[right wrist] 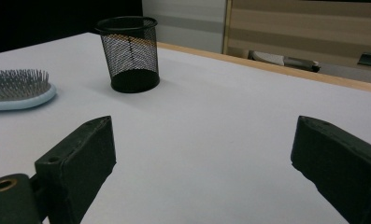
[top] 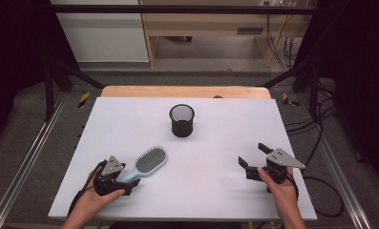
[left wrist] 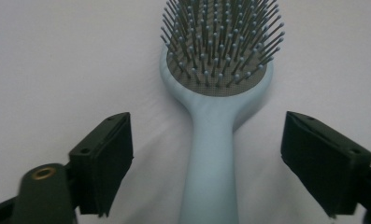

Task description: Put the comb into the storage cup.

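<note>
Hairbrush (top: 149, 163) one, mesh cup (top: 182, 120) one.

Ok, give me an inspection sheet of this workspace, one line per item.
Surface: white table, wooden strip along its far edge.
Job's things: light blue hairbrush lying flat, bristles up, handle between the left tongs.
Clutter: black mesh cup upright, apart from the brush.
Grippers: left tongs open, pads clear of the handle; right tongs open over bare table.
Cables: black leads on the floor at right.
Surroundings: wooden furniture beyond the table.
</note>
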A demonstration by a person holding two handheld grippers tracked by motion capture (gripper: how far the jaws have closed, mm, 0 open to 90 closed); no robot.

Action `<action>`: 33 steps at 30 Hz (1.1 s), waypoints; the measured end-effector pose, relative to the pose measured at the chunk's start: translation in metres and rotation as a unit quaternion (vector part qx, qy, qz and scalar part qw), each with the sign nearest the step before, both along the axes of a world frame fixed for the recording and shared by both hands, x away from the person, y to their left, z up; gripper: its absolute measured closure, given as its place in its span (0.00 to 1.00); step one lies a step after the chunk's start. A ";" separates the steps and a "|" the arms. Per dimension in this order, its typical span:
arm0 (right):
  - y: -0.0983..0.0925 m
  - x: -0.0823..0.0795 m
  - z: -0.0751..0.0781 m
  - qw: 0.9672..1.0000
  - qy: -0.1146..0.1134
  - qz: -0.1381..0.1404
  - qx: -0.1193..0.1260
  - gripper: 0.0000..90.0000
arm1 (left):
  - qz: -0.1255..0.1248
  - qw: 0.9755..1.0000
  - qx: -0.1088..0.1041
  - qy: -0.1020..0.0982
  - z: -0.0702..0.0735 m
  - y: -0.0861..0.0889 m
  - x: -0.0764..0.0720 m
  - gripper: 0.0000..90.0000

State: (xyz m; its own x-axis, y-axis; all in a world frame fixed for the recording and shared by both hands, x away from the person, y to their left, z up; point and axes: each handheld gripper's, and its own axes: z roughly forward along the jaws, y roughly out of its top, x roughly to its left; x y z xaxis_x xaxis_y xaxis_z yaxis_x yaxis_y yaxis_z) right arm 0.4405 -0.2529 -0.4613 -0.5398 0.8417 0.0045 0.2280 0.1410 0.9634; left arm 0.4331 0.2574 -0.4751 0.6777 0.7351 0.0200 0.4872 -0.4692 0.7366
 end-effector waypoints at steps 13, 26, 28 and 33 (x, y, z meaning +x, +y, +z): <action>-0.001 -0.001 0.000 1.000 -0.001 0.000 0.002 0.07 | -0.014 1.000 0.018 0.017 -0.001 -0.006 0.002 0.52; -0.001 -0.001 0.000 1.000 0.002 -0.001 0.003 0.07 | -0.018 0.999 0.036 0.029 0.002 -0.012 0.002 0.65; -0.001 -0.001 0.000 1.000 0.003 -0.001 0.003 0.07 | -0.017 0.999 0.038 0.031 0.002 -0.013 0.002 0.65; 0.000 -0.001 0.000 1.000 0.003 0.000 0.001 0.07 | -0.018 0.998 0.046 0.033 0.003 -0.015 0.003 0.67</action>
State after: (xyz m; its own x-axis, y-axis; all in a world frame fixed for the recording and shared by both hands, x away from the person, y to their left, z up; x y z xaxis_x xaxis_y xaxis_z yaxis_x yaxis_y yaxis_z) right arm 0.4396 -0.2534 -0.4616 -0.5397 0.8418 0.0098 0.2337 0.1386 0.9624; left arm 0.4356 0.2427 -0.4723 0.7051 0.7079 0.0404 0.5154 -0.5508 0.6566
